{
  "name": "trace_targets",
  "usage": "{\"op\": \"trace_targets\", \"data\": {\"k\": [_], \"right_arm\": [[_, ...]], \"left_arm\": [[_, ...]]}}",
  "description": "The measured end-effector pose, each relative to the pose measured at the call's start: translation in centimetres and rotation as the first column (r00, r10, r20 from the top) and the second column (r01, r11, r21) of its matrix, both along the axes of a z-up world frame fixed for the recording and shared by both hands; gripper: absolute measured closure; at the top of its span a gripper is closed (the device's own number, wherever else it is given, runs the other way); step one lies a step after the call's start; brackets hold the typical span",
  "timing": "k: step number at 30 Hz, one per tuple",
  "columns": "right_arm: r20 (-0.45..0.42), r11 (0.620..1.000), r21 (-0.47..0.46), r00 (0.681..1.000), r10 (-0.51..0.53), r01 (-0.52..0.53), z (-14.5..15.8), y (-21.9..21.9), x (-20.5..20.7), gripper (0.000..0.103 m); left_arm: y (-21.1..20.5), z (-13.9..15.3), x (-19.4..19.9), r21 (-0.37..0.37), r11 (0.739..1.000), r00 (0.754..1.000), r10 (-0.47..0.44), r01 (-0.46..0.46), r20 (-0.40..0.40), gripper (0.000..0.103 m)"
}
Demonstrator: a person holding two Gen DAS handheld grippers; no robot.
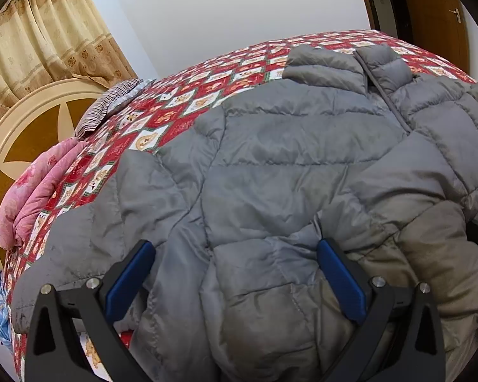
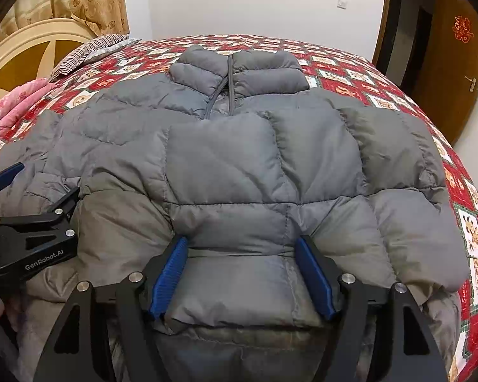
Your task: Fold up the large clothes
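Observation:
A grey puffer jacket (image 2: 255, 165) lies front up on the bed, collar (image 2: 235, 70) at the far side and zip partly undone. One sleeve (image 2: 239, 273) is folded across the chest, its cuff toward me. My right gripper (image 2: 242, 273) straddles that cuff with its blue pads (image 2: 169, 273) standing wide on either side, not squeezing it. My left gripper (image 1: 235, 280) is open over the jacket's (image 1: 271, 175) left half, puffy fabric bulging between its fingers (image 1: 130, 283). In the right wrist view the left gripper (image 2: 38, 187) rests on the jacket at the left edge.
The bed carries a red patterned quilt (image 2: 350, 73). A pink folded blanket (image 1: 38, 187) and a striped pillow (image 1: 105, 108) lie at the left by the round cream headboard (image 1: 25, 121). Curtains (image 1: 47, 31) hang behind; a wooden door (image 2: 455, 63) stands at the right.

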State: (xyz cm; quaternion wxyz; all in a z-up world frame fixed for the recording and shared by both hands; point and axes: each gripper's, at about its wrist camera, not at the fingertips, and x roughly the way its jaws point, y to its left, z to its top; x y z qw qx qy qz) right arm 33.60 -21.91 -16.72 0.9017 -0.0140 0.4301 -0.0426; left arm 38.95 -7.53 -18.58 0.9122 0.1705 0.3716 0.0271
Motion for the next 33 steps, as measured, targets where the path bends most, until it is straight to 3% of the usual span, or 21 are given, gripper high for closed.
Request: {"op": "trace_targets", "data": {"k": [7, 12, 18, 22, 27, 33], "right_arm": [[0.004, 1.000, -0.011, 1.000, -0.004, 0.004, -0.1, 0.1, -0.1, 0.032], [0.009, 1.000, -0.015, 1.000, -0.007, 0.007, -0.1, 0.0, -0.2, 0.031], [0.015, 1.000, -0.013, 1.000, -0.010, 0.011, -0.2, -0.1, -0.2, 0.030], [0.018, 1.000, -0.010, 1.000, -0.013, 0.013, -0.1, -0.1, -0.2, 0.029], [0.021, 1.000, -0.022, 1.000, -0.017, 0.017, -0.1, 0.0, -0.3, 0.028], [0.024, 0.999, -0.037, 0.999, -0.021, 0.022, -0.1, 0.1, -0.4, 0.027]], "left_arm": [[-0.1, 0.0, 0.0, 0.008, 1.000, 1.000, -0.002, 0.002, -0.007, 0.000], [1.1, 0.8, 0.0, -0.035, 0.999, 1.000, 0.007, -0.008, -0.021, 0.000], [5.4, 3.2, -1.4, -0.066, 0.995, 0.997, 0.078, -0.077, 0.013, 0.000], [11.6, 5.0, -3.1, -0.040, 0.988, 0.986, 0.154, -0.152, 0.059, 0.000], [22.1, 5.0, -4.7, -0.023, 0.936, 0.934, 0.352, -0.351, 0.067, 0.000], [32.4, 3.3, -5.1, -0.095, 0.832, 0.835, 0.550, -0.547, 0.010, 0.000]]}}
